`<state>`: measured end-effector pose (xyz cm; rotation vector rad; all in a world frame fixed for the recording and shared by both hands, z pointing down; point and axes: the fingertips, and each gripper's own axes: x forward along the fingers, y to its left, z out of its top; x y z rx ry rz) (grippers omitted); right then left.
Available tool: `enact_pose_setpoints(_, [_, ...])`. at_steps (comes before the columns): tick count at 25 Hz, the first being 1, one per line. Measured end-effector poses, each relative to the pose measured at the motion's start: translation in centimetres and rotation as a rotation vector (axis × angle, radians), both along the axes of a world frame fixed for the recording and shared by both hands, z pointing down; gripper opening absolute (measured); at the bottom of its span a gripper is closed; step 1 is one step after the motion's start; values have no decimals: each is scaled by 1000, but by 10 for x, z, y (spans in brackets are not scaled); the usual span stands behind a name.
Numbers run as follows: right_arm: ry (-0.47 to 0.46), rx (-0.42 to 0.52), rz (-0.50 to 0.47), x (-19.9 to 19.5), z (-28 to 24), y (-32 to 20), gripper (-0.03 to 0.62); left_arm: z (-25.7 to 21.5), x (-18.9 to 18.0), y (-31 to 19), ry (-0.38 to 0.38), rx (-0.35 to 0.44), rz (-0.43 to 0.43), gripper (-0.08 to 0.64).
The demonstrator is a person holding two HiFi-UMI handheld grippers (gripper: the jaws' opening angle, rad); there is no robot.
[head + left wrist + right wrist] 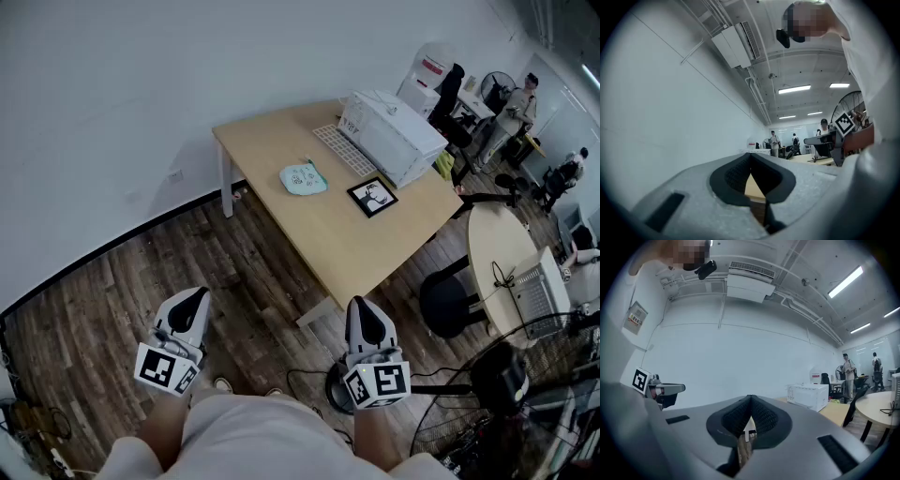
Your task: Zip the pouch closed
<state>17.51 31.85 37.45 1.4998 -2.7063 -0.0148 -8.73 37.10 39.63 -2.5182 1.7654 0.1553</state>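
Head view | one pouch (303, 178) | one table (347, 239) | left gripper (194, 298), right gripper (364, 307) (fingers (735, 174) pressed together)

Table (349, 246) with pouch (303, 178), tablet (372, 196), white box (392, 137)

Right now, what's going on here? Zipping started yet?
A person stands back from the table, holding the left gripper and right gripper out level, both shut and empty. The light blue pouch lies on the table, untouched, near a white box. Zipping has not begun.
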Motion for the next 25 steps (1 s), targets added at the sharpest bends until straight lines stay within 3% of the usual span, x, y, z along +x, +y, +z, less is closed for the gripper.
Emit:
enact_pose_setpoints(9, [-15, -6, 9, 8, 1, -1, 2, 0, 5, -4, 0, -4, 9, 12])
enact_pose_setpoints(16, [-67, -9, -43, 13, 0, -2, -1, -5, 6, -5, 0, 24, -12, 12])
enact_pose_setpoints(17, [-73, -12, -53, 13, 0, -3, 31, -7, 5, -6, 0, 27, -17, 12])
enact_pose_setpoints(18, [-80, -20, -60, 14, 0, -5, 106, -8, 4, -7, 2, 29, -19, 24])
enact_pose_setpoints(19, [-88, -28, -63, 16, 2, -7, 120, -9, 3, -9, 8, 31, -21, 92])
enact_pose_setpoints(24, [-80, -47, -109, 25, 9, -9, 215, -6, 13, -14, 37, 27, 20, 214])
enact_pose_setpoints(25, [-73, -52, -133, 25, 10, -8, 245, -5, 20, -14, 39, 24, 43, 278])
